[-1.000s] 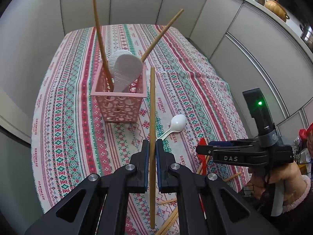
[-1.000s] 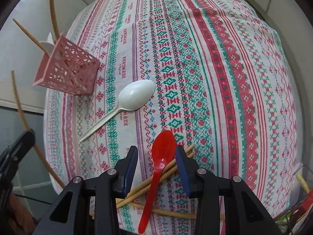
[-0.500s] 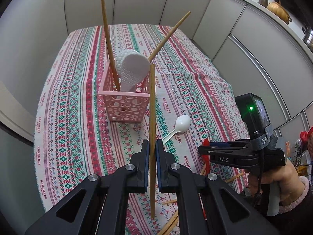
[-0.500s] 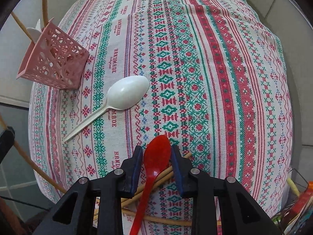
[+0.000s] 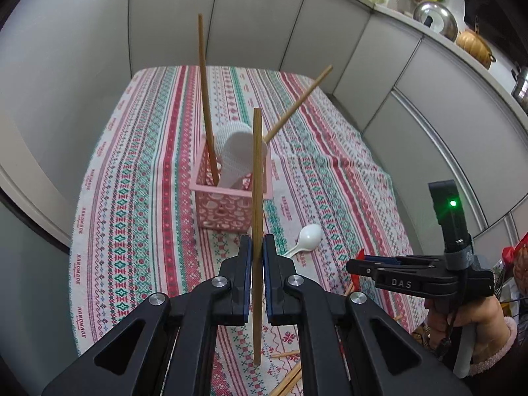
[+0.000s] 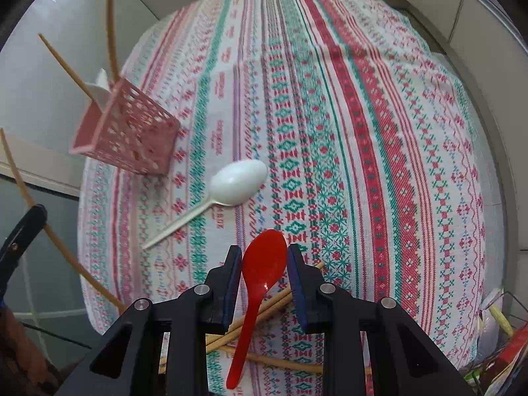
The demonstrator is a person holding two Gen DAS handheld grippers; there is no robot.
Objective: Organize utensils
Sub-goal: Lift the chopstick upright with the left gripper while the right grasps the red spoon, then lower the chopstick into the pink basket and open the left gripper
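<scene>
My left gripper (image 5: 257, 247) is shut on a wooden chopstick (image 5: 257, 178) and holds it upright above the cloth, in front of the pink lattice basket (image 5: 231, 208). The basket holds two chopsticks and a white rice paddle (image 5: 236, 153). My right gripper (image 6: 264, 257) is shut on the bowl of a red spoon (image 6: 262, 267) and holds it above the near table edge; it also shows in the left wrist view (image 5: 366, 262). A white spoon (image 6: 237, 183) lies on the cloth between the basket (image 6: 128, 132) and the red spoon.
Several loose chopsticks (image 6: 264, 310) lie crossed on the patterned tablecloth (image 6: 363, 132) under my right gripper. Grey cabinet panels (image 5: 429, 115) close in the table at the back and right. Pots stand on the counter (image 5: 435, 19) above.
My left gripper has risen and drawn back with the chopstick. My right gripper has closed on the red spoon and lifted it off the loose chopsticks.
</scene>
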